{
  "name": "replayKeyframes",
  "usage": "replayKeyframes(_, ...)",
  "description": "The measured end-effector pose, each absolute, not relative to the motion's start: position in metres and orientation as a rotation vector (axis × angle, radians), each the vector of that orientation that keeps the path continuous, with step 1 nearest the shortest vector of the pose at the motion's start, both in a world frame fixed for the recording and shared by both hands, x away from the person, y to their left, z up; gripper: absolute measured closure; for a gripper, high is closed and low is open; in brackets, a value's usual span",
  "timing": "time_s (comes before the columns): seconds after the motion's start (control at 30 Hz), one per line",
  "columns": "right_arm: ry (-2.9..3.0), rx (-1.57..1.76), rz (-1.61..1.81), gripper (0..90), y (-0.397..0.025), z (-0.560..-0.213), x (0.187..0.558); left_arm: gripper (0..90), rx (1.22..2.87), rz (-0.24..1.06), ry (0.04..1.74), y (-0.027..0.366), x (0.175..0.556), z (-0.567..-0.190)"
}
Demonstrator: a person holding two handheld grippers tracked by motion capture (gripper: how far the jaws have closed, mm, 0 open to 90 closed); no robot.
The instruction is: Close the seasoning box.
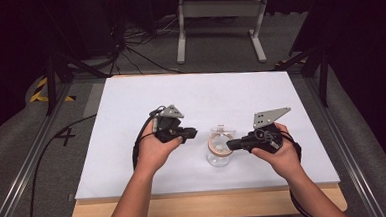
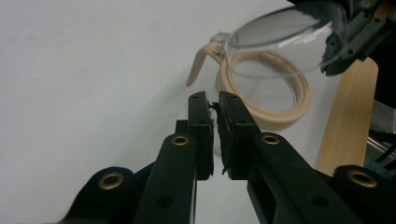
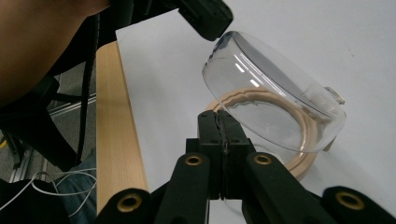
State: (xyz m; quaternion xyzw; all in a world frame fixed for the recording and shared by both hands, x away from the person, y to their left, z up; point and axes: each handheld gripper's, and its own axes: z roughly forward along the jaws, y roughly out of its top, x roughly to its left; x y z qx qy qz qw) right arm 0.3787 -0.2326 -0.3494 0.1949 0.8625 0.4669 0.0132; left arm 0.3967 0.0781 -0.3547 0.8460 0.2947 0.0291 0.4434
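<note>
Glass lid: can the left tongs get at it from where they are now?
Probably yes. The left tongs sit shut just short of the glass lid and its tan ring, with bare table between. The right tongs hold the far edge, leaving this side free.

Two tools were on hand: the left tool (image 1: 191, 134) at about nine o'clock of the glassware and the right tool (image 1: 231, 145) at about three o'clock. One clear glass jar (image 1: 218, 157) stood on the one white surface (image 1: 131, 106), with one hinged glass lid (image 3: 275, 109) and one tan sealing ring (image 2: 275, 100). Two grey three-cornered plates topped the tools, one each. Two forearms entered from six o'clock.
</note>
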Motion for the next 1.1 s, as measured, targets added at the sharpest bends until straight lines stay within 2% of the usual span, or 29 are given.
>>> replayKeyframes(0.47, 2.733, 0.602, 1.406, 90.0, -0.233, -0.352, 0.375, 82.0, 2.280, 0.050, 0.750, 0.091, 0.383, -0.363)
replayKeyframes(1.1, 2.805, 0.610, 1.337, 90.0, -0.233, -0.357, 0.374, 79.9, 2.342, -0.001, 0.765, 0.097, 0.385, -0.371)
